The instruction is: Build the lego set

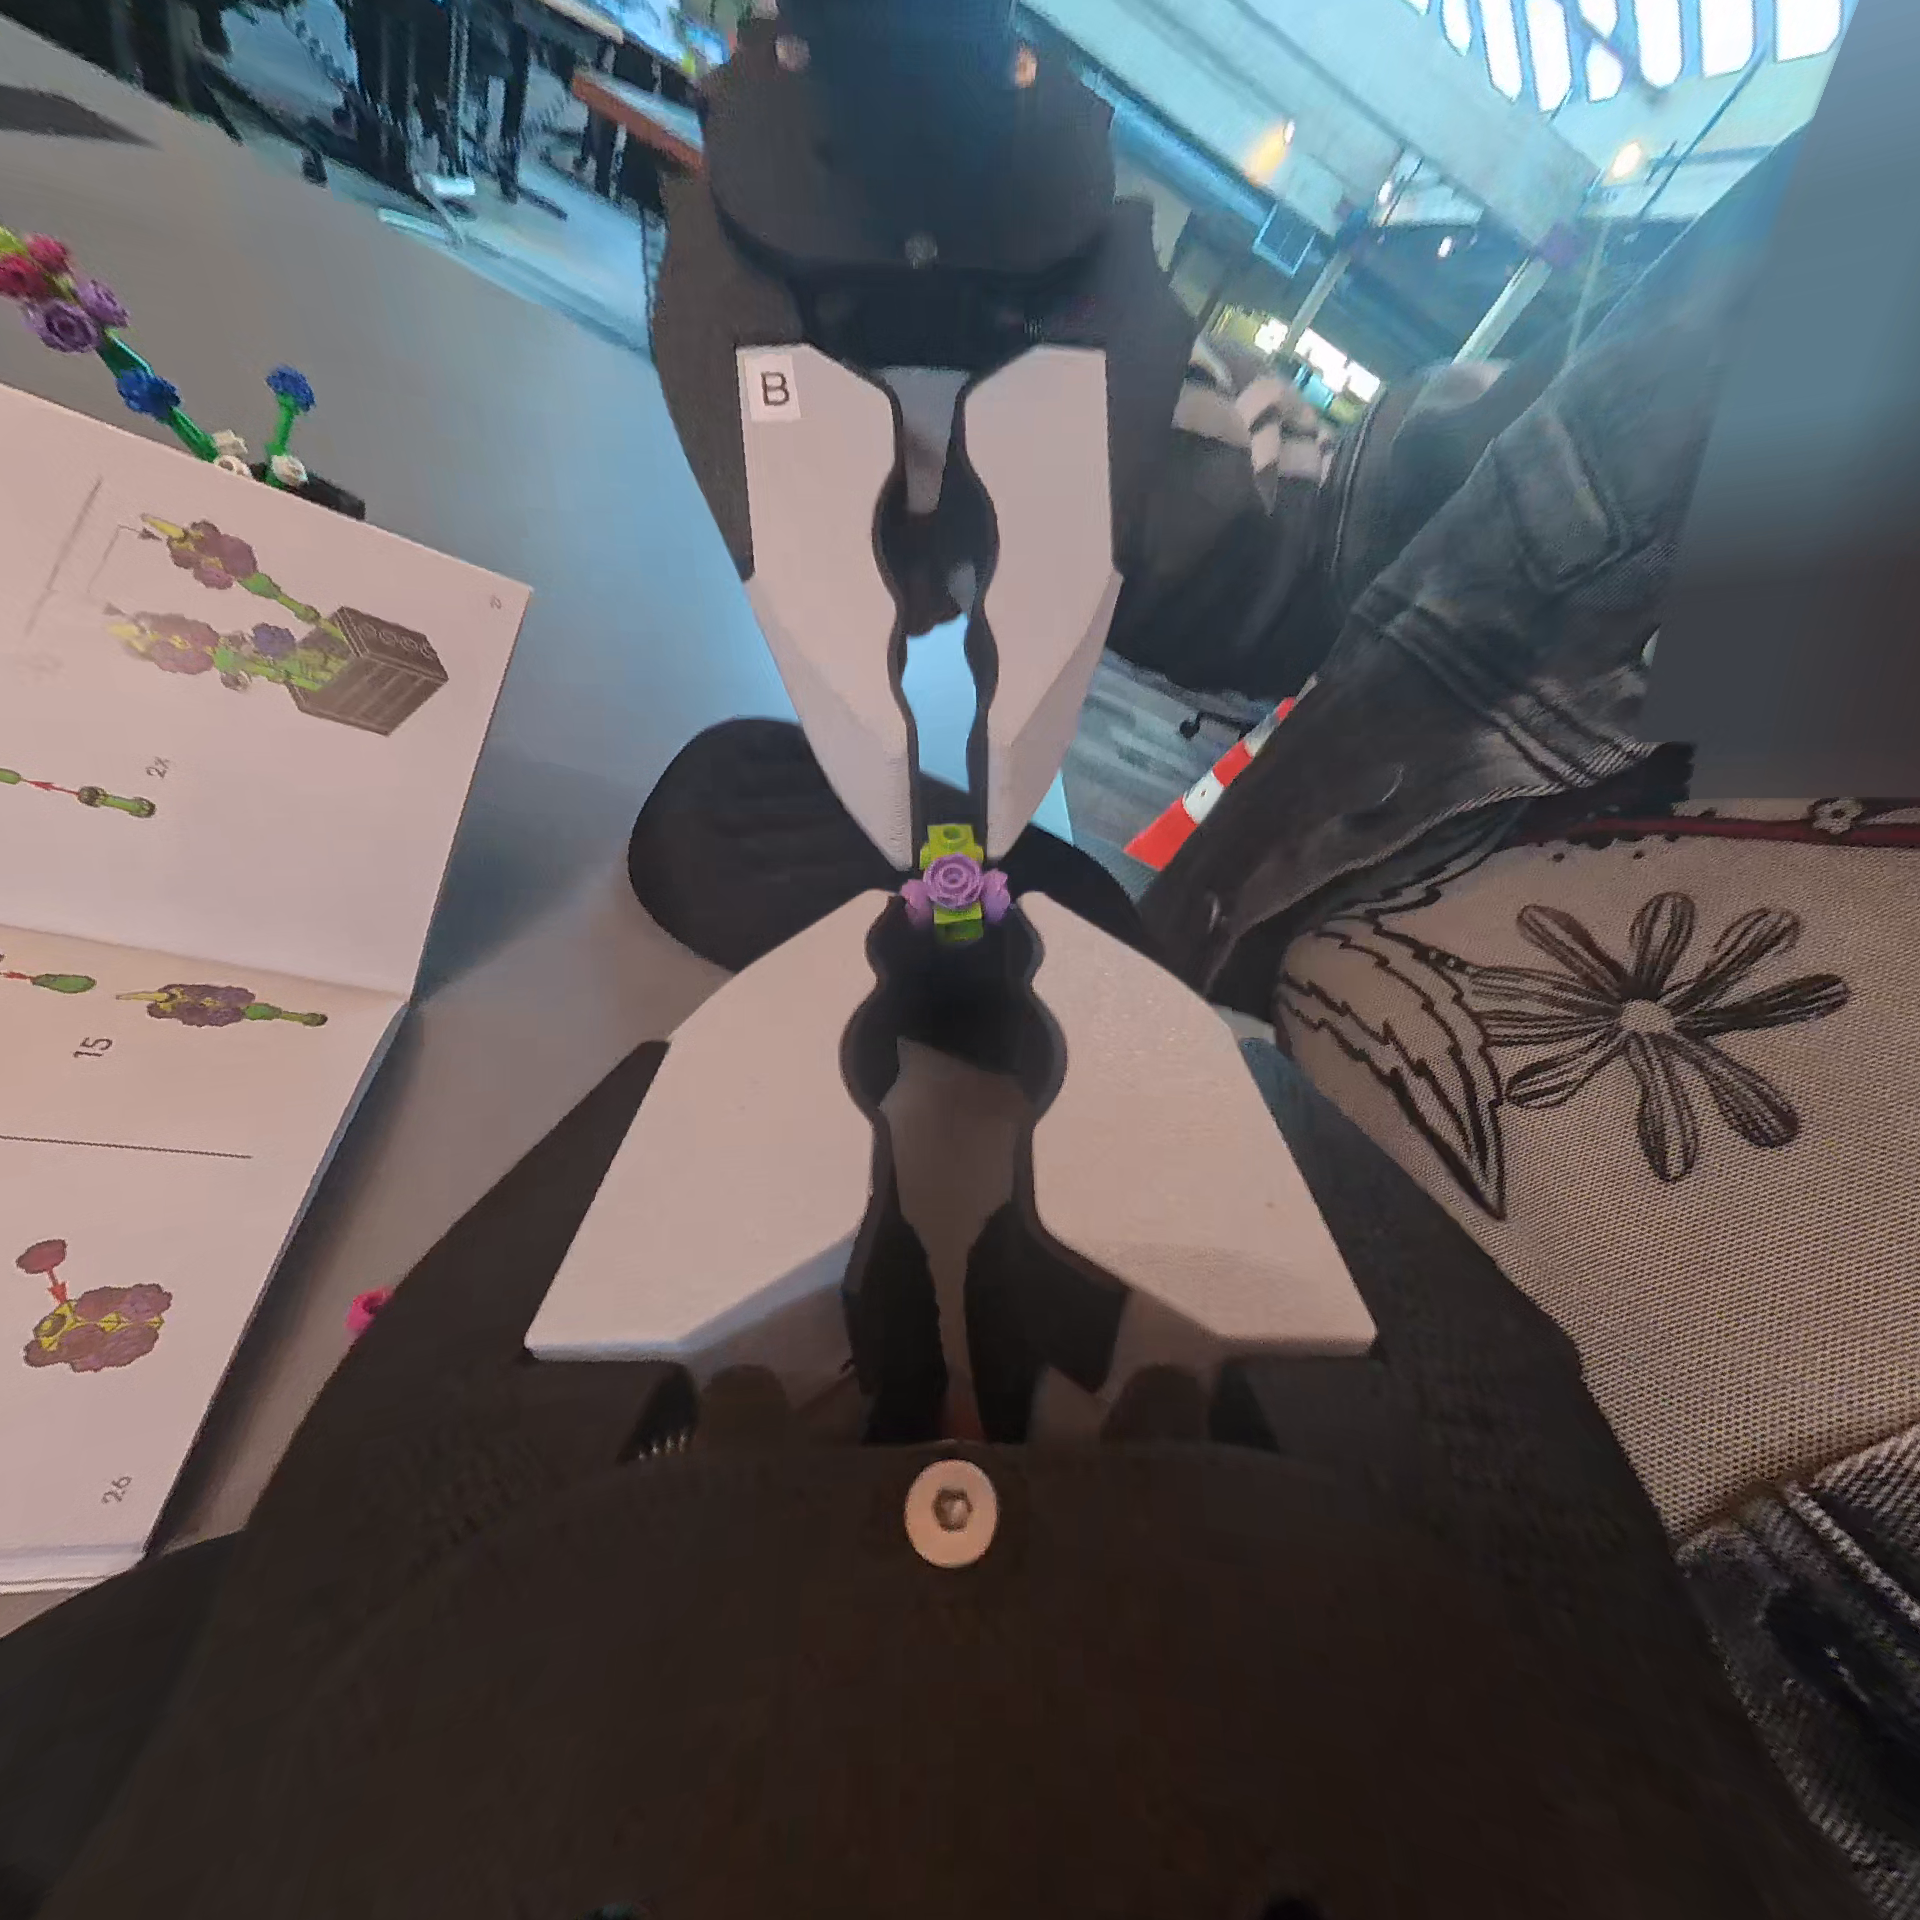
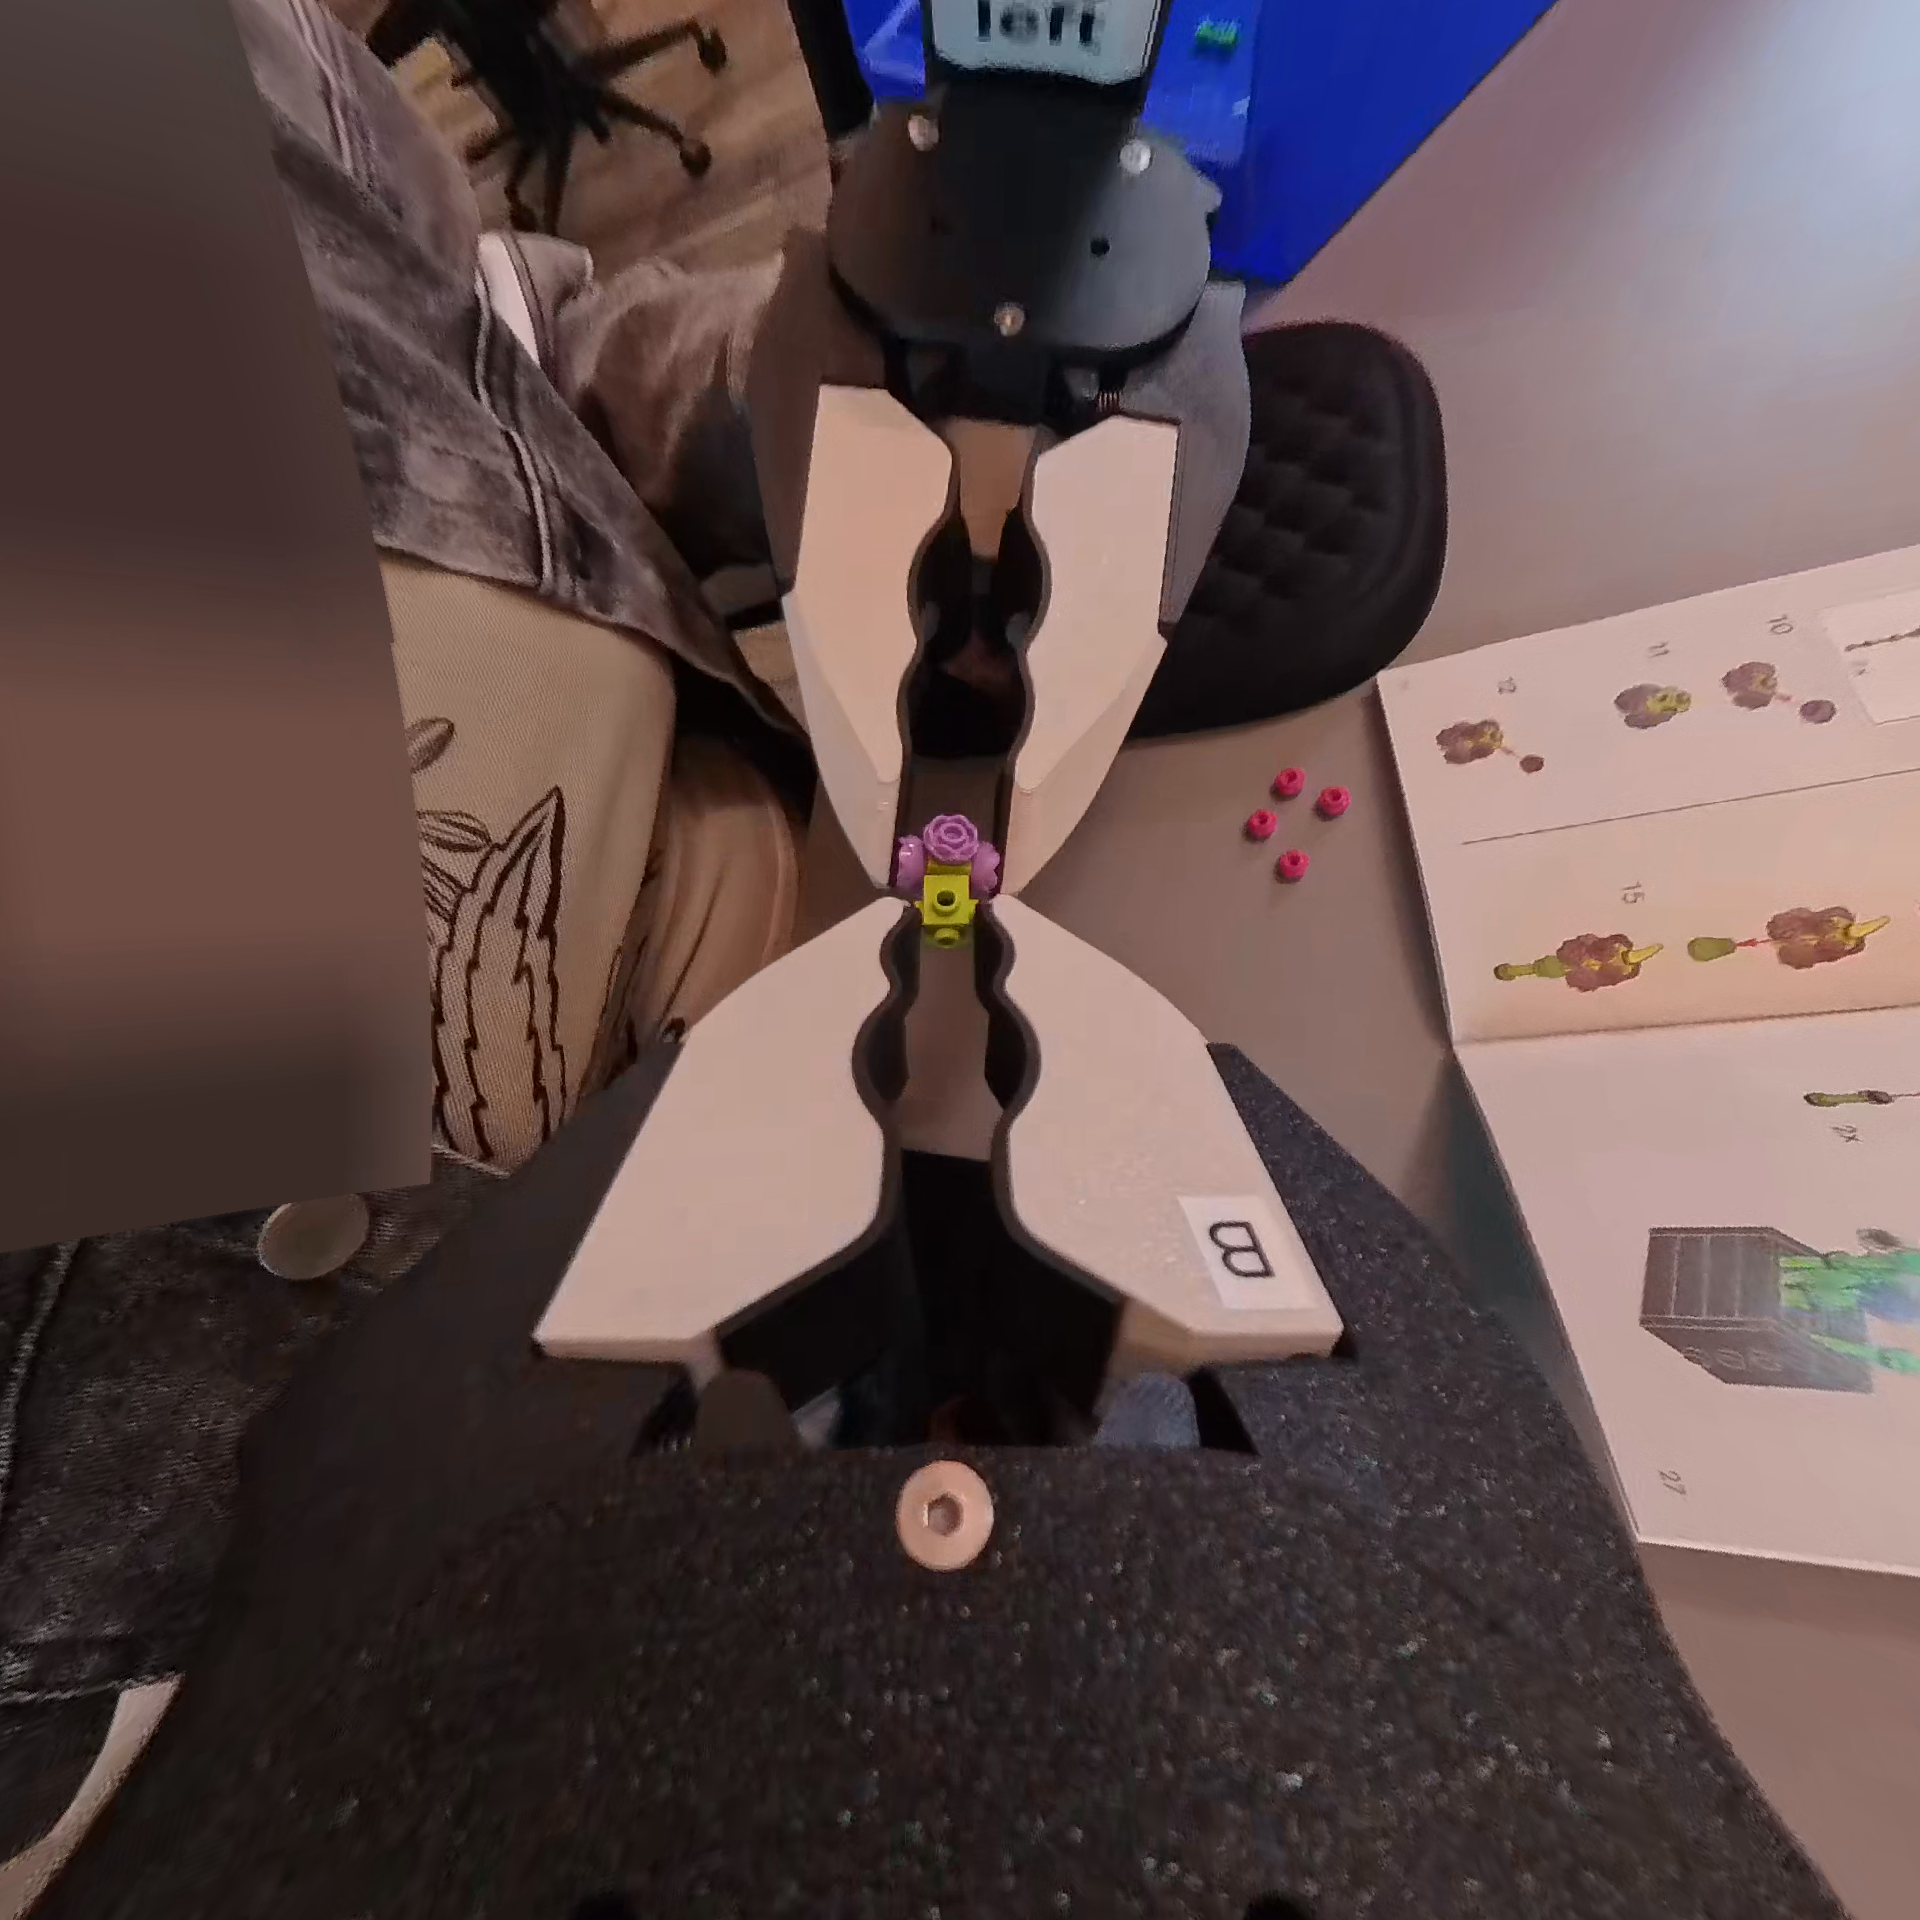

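Left tool (image 1: 954,914) and right tool (image 2: 943,925) meet tip to tip, both clamped on one lime-and-purple flower cluster (image 1: 954,885), apparently steadying it for pressing; magenta studs (image 2: 1296,821) wait on the surface (image 2: 1195,883).

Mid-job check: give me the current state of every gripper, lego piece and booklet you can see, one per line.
Left gripper: shut on small lime-green lego brick with purple flowers.
Right gripper: shut on the same brick.
Small lime-green lego brick with purple flowers: held in the air between both grippers' tips.
Four loose pink round lego studs: lying on the table, unattached.
Paper instruction booklet: open, flat.
Partly built lego flower bouquet: standing upright.
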`<action>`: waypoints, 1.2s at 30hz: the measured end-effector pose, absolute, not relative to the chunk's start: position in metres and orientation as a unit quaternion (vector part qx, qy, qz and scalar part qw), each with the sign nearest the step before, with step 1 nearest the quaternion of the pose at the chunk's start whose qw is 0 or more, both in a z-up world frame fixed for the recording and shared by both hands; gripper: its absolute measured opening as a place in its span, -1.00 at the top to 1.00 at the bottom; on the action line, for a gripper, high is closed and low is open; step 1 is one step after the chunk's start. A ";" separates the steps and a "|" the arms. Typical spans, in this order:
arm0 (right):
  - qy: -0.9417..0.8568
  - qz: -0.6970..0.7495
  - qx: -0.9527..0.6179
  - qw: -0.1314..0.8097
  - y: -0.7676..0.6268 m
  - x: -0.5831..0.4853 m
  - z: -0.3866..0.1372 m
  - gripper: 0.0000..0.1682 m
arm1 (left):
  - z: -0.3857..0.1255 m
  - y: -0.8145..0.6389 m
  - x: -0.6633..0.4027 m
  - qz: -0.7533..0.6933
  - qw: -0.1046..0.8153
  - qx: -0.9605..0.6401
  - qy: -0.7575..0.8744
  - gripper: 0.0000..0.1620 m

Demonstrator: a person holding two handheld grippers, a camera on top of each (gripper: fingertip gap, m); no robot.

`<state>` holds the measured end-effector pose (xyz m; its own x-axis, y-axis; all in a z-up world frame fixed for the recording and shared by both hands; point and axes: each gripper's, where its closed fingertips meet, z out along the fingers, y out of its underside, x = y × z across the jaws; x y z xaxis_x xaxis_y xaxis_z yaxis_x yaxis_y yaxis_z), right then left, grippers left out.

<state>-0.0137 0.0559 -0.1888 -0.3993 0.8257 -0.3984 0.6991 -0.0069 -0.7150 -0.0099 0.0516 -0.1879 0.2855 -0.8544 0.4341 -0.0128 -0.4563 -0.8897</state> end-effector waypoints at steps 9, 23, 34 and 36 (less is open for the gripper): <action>-0.709 0.446 -0.544 0.046 0.051 -0.012 -0.197 0.88 | -0.195 0.048 -0.008 -0.510 0.390 -0.693 0.329 0.81; -0.616 0.540 -0.568 0.086 0.055 -0.029 -0.178 0.89 | -0.181 0.053 -0.018 -0.511 0.452 -0.666 0.302 0.80; -0.568 0.549 -0.608 0.082 0.058 -0.030 -0.179 0.89 | -0.184 0.055 -0.018 -0.472 0.470 -0.679 0.309 0.80; -0.560 0.548 -0.615 0.086 0.059 -0.030 -0.180 0.89 | -0.186 0.056 -0.019 -0.463 0.472 -0.684 0.310 0.80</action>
